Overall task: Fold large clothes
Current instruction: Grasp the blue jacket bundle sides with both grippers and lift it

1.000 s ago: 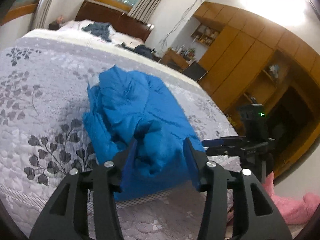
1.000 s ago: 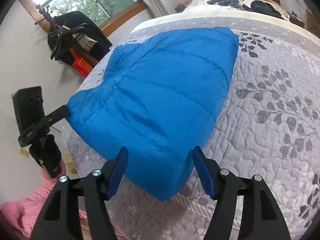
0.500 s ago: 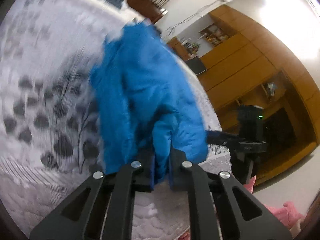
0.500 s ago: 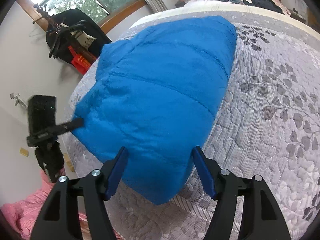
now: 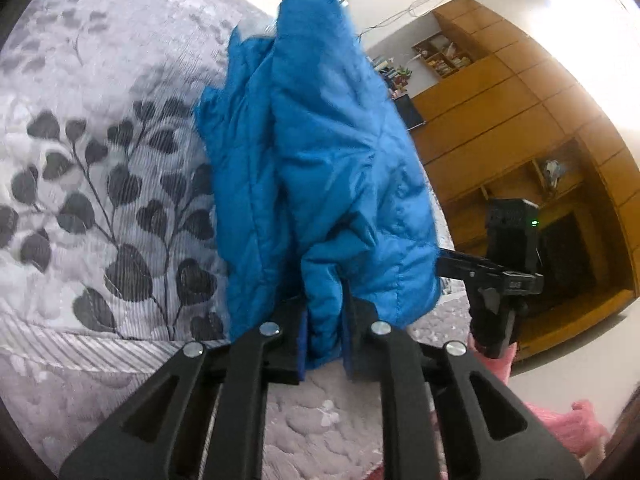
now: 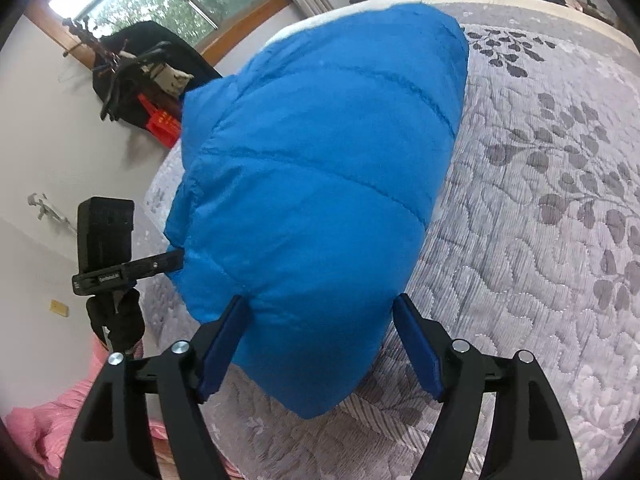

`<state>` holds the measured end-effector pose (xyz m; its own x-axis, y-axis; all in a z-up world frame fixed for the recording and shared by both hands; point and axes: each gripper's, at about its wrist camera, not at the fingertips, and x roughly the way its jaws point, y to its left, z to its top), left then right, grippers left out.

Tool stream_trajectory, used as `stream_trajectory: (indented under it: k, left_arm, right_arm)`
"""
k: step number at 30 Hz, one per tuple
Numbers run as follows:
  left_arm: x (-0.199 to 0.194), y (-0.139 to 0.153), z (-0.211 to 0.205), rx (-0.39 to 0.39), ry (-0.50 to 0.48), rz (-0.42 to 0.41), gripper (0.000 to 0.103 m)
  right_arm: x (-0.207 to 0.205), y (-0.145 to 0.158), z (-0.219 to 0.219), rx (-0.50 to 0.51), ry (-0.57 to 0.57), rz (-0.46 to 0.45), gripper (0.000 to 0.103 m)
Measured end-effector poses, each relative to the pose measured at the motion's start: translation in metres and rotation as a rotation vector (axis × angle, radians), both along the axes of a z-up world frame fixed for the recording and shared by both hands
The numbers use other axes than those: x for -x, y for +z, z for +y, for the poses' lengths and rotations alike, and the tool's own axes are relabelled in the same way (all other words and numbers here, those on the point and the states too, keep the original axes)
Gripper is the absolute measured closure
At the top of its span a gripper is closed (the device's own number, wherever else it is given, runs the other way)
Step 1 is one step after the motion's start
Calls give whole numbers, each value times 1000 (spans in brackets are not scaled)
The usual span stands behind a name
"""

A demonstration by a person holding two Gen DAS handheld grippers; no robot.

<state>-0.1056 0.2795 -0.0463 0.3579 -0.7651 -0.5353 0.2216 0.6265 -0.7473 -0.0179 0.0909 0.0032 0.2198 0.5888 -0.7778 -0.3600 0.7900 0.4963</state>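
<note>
Blue quilted puffer jacket (image 6: 320,168) on grey leaf-print bedspread (image 6: 540,240), near corner pinched tight in left gripper (image 5: 325,332), right gripper (image 6: 320,344) gaping around hem, unclamped; likely light, puffy, slick, springy, so best gripped at seams or hem.

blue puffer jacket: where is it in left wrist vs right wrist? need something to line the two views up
Left wrist: blue puffer jacket fills the centre, a fold pinched in the shut left claw.
Right wrist: same jacket centre, its near end between the fingers of the open right claw, not gripped.
Shared landmark: the grey leaf-print bedspread under it.
</note>
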Motion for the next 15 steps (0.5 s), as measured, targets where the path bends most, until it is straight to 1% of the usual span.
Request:
stream_trajectory:
  k: [1, 2, 3, 4, 5, 6, 7, 8, 9, 12, 15]
  left_arm:
    - [1, 6, 2, -7, 7, -14, 76]
    - [1, 14, 4, -16, 15, -31, 70]
    - [2, 23, 6, -19, 24, -54, 57]
    - [2, 29, 8, -11, 25, -71, 49]
    - [1, 34, 9, -11, 30, -86, 45]
    - [-1, 40, 9, -36, 44, -105, 35]
    - [-4, 44, 10, -62, 57, -114, 28]
    - [-8, 48, 10, -82, 70, -117, 27]
    - [-14, 50, 11, -85, 78, -116, 26]
    - [-34, 50, 15, -59, 78, -91, 24]
    - [-50, 51, 11, -68, 70, -83, 24]
  right_arm:
    - [1, 3, -4, -6, -5, -9, 27]
    - [1, 5, -8, -10, -10, -17, 27]
    - [0, 7, -11, -16, -14, -24, 27]
    - [0, 10, -15, -28, -19, -29, 27]
    - [-1, 12, -18, -42, -22, -31, 27]
    - [-1, 14, -20, -60, -26, -32, 27]
    - [-3, 16, -23, -72, -29, -34, 27]
    - [-4, 18, -25, -82, -34, -37, 25]
    - [-6, 18, -28, -90, -38, -39, 23]
    - [-13, 18, -33, -136, -50, -33, 18]
    - [-25, 13, -38, -180, -65, -16, 17]
